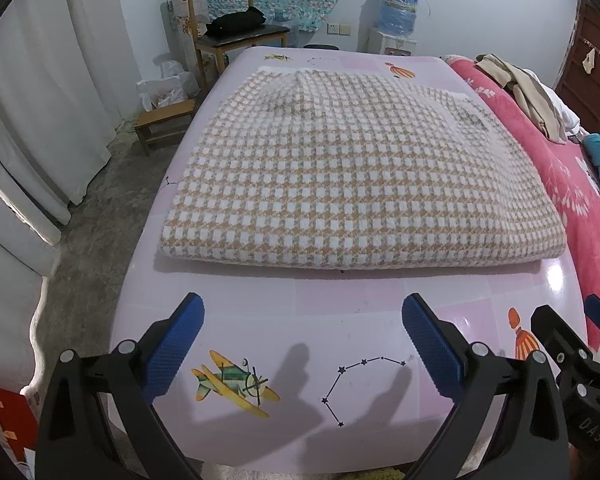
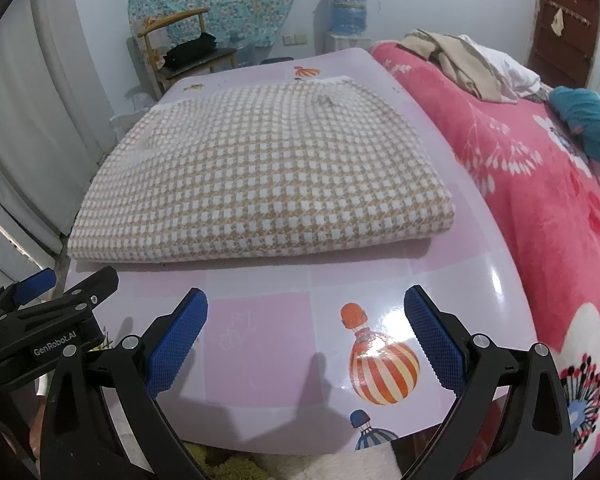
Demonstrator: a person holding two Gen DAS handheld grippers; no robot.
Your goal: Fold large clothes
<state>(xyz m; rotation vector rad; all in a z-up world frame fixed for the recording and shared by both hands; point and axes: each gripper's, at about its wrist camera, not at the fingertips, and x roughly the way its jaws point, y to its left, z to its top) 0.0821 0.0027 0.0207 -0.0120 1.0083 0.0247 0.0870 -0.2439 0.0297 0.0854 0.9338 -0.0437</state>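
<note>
Already the tan-and-white checked knit garment (image 1: 352, 168) lay folded on the pink printed tabletop (image 1: 340, 308); your left gripper (image 1: 302, 354) and right gripper (image 2: 306, 346) hovered apart, empty; likely finished, else one more half-fold.

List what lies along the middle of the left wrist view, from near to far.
Left tool → airplane print on the pink table → folded checkered garment → water dispenser at the wall.
</note>
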